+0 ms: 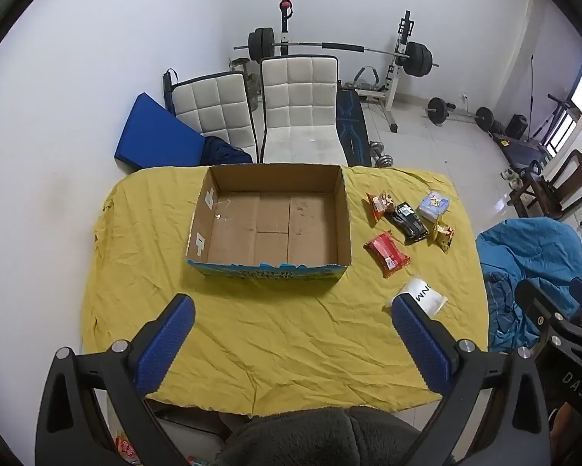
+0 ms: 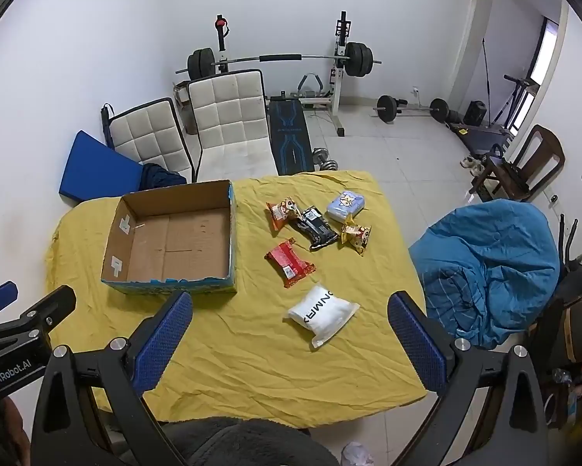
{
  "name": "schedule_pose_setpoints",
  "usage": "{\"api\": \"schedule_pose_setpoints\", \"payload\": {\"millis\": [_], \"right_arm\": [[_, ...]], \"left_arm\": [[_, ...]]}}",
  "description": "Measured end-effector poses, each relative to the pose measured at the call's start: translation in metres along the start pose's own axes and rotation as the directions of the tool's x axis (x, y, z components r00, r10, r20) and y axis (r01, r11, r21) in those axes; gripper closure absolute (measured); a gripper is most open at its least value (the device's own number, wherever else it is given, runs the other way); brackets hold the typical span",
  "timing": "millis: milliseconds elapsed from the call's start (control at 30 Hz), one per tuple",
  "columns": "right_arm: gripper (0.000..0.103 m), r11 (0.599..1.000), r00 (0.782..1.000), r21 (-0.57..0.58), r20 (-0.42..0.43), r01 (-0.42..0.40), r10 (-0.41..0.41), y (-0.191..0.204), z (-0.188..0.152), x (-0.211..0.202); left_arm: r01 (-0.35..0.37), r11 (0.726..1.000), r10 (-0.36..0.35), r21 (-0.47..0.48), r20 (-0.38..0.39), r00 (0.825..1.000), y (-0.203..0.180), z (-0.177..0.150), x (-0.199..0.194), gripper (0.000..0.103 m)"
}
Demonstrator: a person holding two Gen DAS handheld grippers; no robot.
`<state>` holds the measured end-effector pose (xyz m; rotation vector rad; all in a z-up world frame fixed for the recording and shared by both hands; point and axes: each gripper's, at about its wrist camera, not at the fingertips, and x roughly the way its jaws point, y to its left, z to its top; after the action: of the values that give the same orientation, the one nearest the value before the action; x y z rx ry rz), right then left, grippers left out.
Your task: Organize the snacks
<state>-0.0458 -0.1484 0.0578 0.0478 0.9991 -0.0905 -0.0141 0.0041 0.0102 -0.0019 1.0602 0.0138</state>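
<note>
Above the near edge of the yellow cloth (image 2: 252,349):
Left gripper (image 1: 291,345): jaws apart, empty.
Right gripper (image 2: 291,341): jaws apart, empty.
Cardboard box (image 2: 174,283): on cloth, left part, empty.
White packet (image 2: 322,314): right of box, nearest.
Red packet (image 2: 291,262): beyond white packet.
Black packet (image 2: 315,227): farther right of box.
</note>
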Motion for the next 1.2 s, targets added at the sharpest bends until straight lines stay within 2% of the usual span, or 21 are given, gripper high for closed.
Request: {"api": "schedule_pose_setpoints", "payload": {"millis": [1200], "right_arm": [[0.001, 0.999, 0.999, -0.029, 0.038, -0.013, 0.014, 0.007, -0.002, -0.025]], "left_arm": [[-0.016, 0.999, 0.017, -0.041, 0.028, 0.999, 0.014, -0.013, -0.018, 0.0]]}}
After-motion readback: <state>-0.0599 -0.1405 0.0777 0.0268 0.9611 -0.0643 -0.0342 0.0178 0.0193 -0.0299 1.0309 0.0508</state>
